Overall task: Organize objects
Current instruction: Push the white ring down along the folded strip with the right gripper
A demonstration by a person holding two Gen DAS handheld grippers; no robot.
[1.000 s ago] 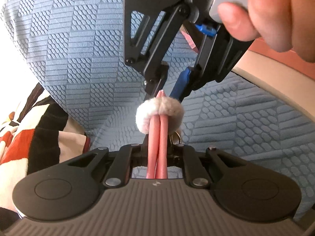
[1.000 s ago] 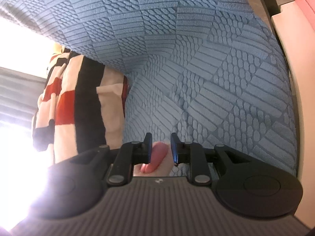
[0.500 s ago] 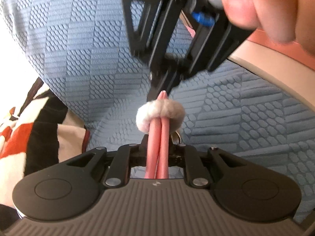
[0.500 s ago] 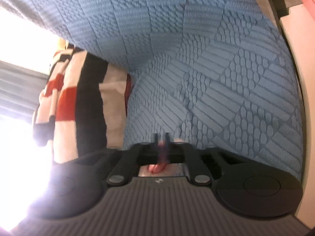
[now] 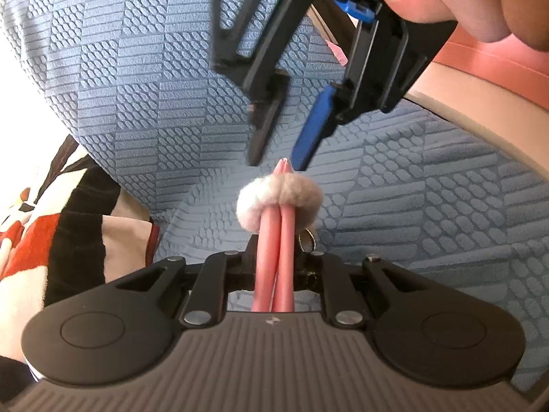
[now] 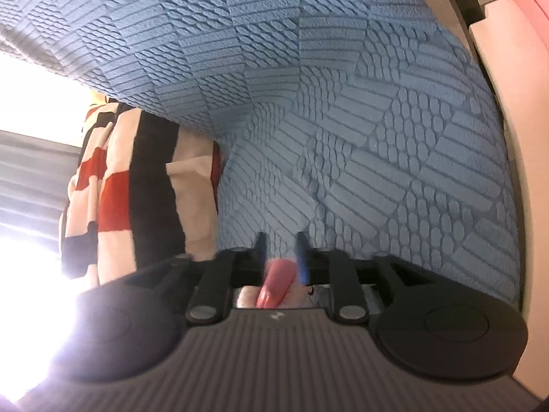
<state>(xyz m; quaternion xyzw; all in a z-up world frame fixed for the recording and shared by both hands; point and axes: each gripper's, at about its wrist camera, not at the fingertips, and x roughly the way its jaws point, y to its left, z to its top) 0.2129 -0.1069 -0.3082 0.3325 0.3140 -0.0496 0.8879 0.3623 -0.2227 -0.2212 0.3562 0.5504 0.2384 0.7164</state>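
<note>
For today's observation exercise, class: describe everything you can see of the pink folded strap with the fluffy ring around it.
The pink strap is a smooth, rubbery-looking band folded into two parallel strands that meet at a pointed tip. A fluffy grey-white ring encircles it near that tip, and a small metal ring hangs beside it. The left gripper is shut on its lower part, holding it out above the blue textured fabric. The right gripper is open, its fingers either side of the tip.

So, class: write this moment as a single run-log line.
left gripper: shut on pink strips | fluffy ring: around strips | right gripper: open at strip tips | under: blue cover
</note>
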